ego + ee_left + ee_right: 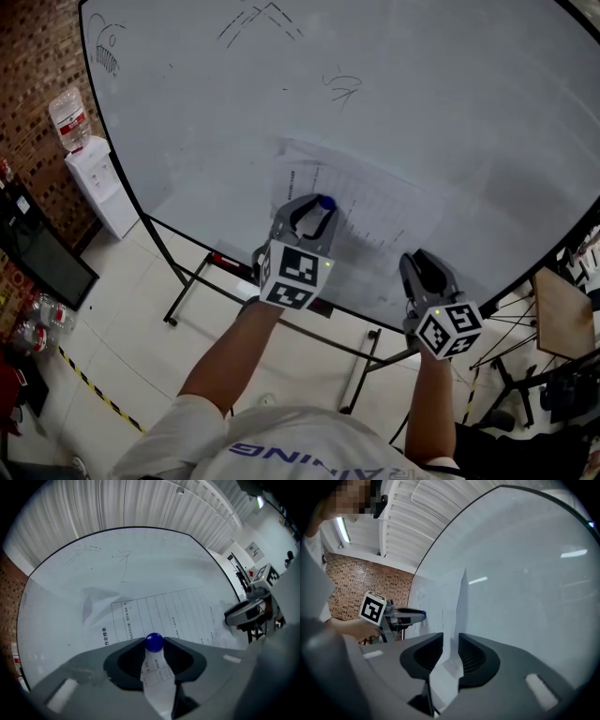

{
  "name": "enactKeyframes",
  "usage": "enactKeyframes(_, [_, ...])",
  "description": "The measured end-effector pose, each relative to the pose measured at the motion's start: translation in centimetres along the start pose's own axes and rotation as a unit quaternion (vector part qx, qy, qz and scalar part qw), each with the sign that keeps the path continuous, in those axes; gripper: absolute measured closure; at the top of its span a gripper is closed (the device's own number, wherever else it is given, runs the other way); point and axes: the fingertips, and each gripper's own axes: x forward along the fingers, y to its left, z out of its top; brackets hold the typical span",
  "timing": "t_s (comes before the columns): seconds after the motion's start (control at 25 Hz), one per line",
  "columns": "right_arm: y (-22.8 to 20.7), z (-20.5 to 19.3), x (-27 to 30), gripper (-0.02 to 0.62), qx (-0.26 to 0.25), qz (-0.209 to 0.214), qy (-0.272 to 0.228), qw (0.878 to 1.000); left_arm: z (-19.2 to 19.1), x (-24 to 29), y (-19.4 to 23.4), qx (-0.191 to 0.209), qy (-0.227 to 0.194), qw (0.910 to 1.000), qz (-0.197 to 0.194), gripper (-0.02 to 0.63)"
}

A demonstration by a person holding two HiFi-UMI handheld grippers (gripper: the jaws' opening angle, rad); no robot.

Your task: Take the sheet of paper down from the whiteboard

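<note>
A printed sheet of paper (375, 202) lies against the whiteboard (422, 94), with its right part bulging off the surface. My left gripper (317, 210) is at the sheet's lower left, shut on a round blue magnet (325, 202). In the left gripper view the magnet (154, 642) sits between the jaw tips over the paper (159, 616). My right gripper (419, 261) is at the sheet's lower right corner. In the right gripper view the jaws (451, 637) stand apart, and the paper's edge (454, 597) runs between them without being pinched.
The whiteboard stands on a black frame with legs (187, 291) and a tray holding a red marker (225, 261). A water dispenser (94, 178) is against the brick wall at left. A wooden chair (562, 314) and stands are at right. Yellow-black tape (94, 389) marks the floor.
</note>
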Motion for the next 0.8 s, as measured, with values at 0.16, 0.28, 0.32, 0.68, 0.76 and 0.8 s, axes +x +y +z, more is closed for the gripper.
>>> enactKeyframes(0.16, [0.2,-0.2,0.7,0.49,-0.003,0.003,0.0,1.0,-0.1,-0.1,0.0,-0.003,0.003,1.0,-0.003,0.474])
enactKeyframes(0.28, [0.0,-0.1,0.8,0.582,-0.011,0.0,-0.005,1.0,-0.1,-0.1,0.0,-0.006,0.004,1.0,-0.003,0.474])
enactKeyframes(0.32, [0.0,-0.1,0.9,0.588,-0.013,0.001,-0.007,1.0,-0.1,-0.1,0.0,-0.008,0.004,1.0,-0.003,0.474])
enactKeyframes(0.68, [0.2,-0.4,-0.4,0.588,-0.008,0.016,-0.01,1.0,0.1,-1.0,-0.1,-0.026,0.0,0.9994,-0.022,0.474])
enactKeyframes(0.76, [0.1,-1.1,-1.3,0.588,-0.011,0.014,0.0,1.0,-0.2,-2.0,-0.6,-0.039,-0.001,0.9989,-0.027,0.474])
enactKeyframes(0.8, [-0.1,-1.6,-1.8,0.588,-0.012,0.012,0.006,1.0,-0.6,-2.5,-1.0,-0.044,0.0,0.9985,-0.031,0.474])
